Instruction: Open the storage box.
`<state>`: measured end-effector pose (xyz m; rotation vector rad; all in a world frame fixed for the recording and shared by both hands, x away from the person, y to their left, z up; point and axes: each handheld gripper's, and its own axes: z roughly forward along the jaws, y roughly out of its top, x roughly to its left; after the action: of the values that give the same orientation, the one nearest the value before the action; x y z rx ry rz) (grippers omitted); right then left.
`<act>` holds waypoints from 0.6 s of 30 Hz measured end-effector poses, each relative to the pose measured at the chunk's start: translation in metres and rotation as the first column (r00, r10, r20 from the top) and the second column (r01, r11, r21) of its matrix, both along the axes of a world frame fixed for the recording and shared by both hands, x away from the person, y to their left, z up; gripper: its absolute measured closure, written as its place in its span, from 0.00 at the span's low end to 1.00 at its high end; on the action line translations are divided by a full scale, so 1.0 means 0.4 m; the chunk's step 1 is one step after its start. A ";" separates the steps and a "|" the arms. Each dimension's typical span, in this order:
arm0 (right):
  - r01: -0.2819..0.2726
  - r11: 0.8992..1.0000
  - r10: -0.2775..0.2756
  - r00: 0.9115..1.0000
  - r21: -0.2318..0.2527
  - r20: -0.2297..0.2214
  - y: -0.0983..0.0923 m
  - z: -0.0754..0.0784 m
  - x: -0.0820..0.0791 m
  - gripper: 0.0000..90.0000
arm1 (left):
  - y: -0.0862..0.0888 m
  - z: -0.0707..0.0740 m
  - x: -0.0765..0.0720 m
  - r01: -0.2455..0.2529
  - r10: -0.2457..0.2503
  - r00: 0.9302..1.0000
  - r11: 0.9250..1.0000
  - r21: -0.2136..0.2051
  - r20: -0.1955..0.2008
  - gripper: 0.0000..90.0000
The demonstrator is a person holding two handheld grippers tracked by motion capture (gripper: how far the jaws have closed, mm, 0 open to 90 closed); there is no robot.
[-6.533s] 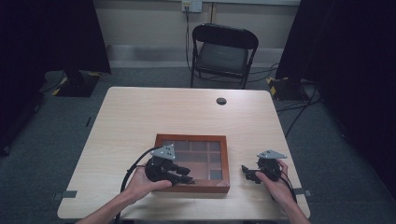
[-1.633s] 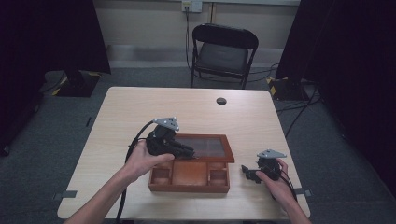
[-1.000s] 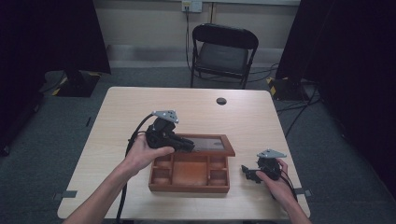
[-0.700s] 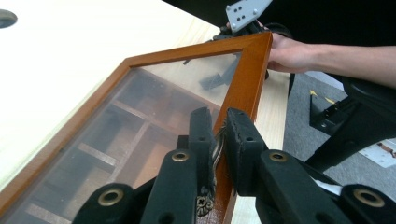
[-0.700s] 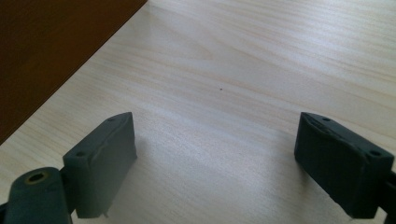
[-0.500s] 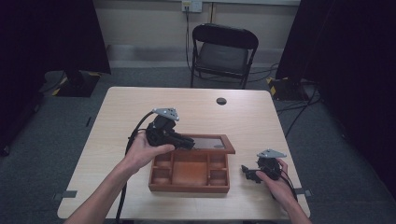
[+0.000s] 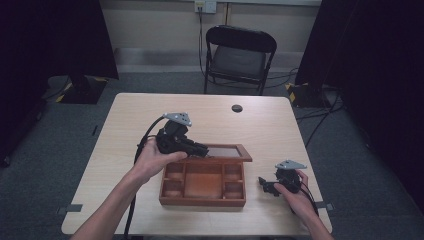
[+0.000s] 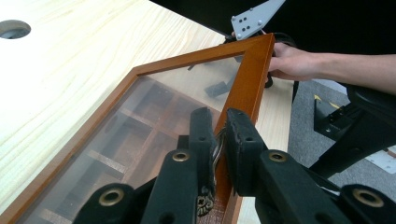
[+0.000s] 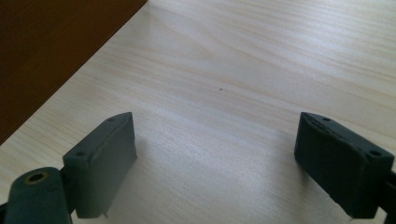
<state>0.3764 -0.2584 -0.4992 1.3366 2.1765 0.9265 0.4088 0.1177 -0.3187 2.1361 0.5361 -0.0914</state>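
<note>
The left gripper (image 8: 219, 140) has its fingers (image 8: 201, 135) closed on the front edge of the lid (image 8: 245, 88), at a small metal clasp between them. The lid, wood-framed with a glass pane, stands raised and tilted back from the box (image 7: 202, 182); through the pane, beyond the fingers, the box's compartments show. In the high view the left gripper (image 7: 197, 148) sits at the lid's (image 7: 225, 152) left end, above the open box.

The right gripper (image 9: 215, 154) rests low on the worktop (image 9: 243, 70), fingers (image 9: 105, 158) spread wide with bare wood between them. The box's side (image 9: 46, 51) lies just beyond its left finger, not touching. In the high view the right gripper (image 7: 267, 185) lies right of the box.

A chair (image 7: 240, 55) stands past the worktop's (image 7: 125, 130) far edge, and a dark hole (image 7: 237, 108) marks the far side.
</note>
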 end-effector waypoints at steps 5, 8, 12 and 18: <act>-0.001 1.000 0.001 1.000 0.000 0.001 0.000 0.000 0.000 0.14 | 0.002 0.004 0.005 -0.009 0.009 1.000 1.000 -0.010 0.005 0.91; -0.001 1.000 0.001 1.000 0.001 0.002 0.000 0.000 0.000 0.14 | 0.003 0.005 0.006 -0.011 0.012 1.000 1.000 -0.020 0.007 0.91; -0.001 1.000 0.001 1.000 0.002 0.003 0.000 -0.001 0.000 0.14 | 0.003 0.008 0.009 -0.012 0.012 1.000 1.000 -0.017 0.014 0.91; 0.001 1.000 -0.001 1.000 0.003 0.007 0.000 -0.002 -0.001 0.14 | 0.002 0.010 0.012 -0.017 0.017 1.000 1.000 -0.023 0.018 0.91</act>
<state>0.3759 -0.2585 -0.4998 1.3334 2.1703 0.9329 0.4136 0.1184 -0.3145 2.1078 0.5396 -0.0683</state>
